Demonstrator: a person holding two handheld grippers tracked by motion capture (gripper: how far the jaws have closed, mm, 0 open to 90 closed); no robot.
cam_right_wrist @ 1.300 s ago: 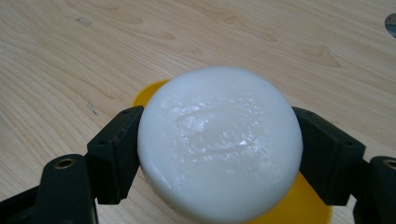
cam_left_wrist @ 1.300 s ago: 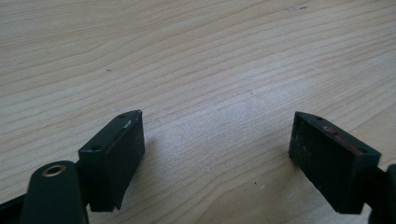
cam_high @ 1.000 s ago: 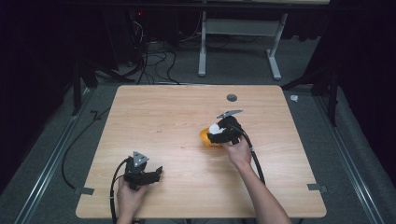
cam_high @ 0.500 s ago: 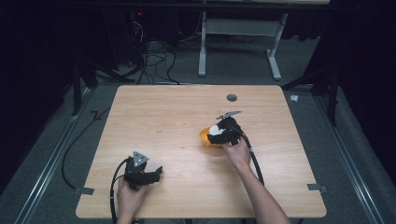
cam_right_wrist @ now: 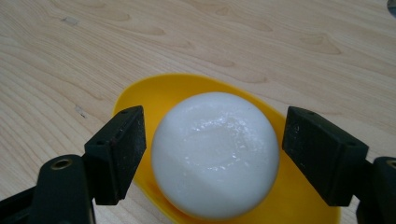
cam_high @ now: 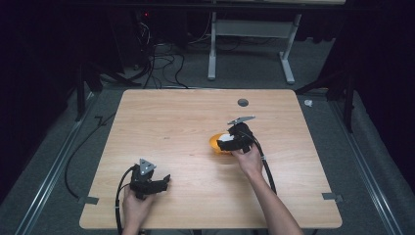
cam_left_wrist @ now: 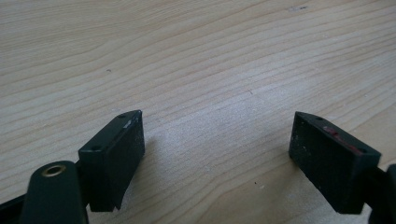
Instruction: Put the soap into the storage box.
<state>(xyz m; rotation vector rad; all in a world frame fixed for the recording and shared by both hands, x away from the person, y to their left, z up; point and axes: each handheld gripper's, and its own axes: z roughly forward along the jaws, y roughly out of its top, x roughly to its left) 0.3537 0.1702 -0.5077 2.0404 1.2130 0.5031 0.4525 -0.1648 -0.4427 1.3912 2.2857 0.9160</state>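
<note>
The smooth, glossy white ball (cam_right_wrist: 215, 155) sits in the shallow yellow plastic dish (cam_right_wrist: 154, 95), which lies flat on the pale wood-grain worktop (cam_high: 186, 122), right of its middle and well in from the right edge. In the right gripper view the ball rests between the 2 black jaws of the right tool (cam_right_wrist: 212, 156), with a sliver of gap on each side: the jaws stand apart and do not yet press on it. From the high view the right tool (cam_high: 226, 143) hangs directly over the dish (cam_high: 215, 143), the hand behind it.

As I read it, the approach and lining-up are done; closing on the ball, and whatever is then to be done with it, are all left. Whether the ball is meant to leave the dish or has just been set there I cannot tell.

The left tool (cam_high: 164, 181) rests near the front-left corner, well apart from the dish. Its jaws spread wide over bare wood in the left gripper view, the left tool (cam_left_wrist: 217, 158) holding nothing.
</note>
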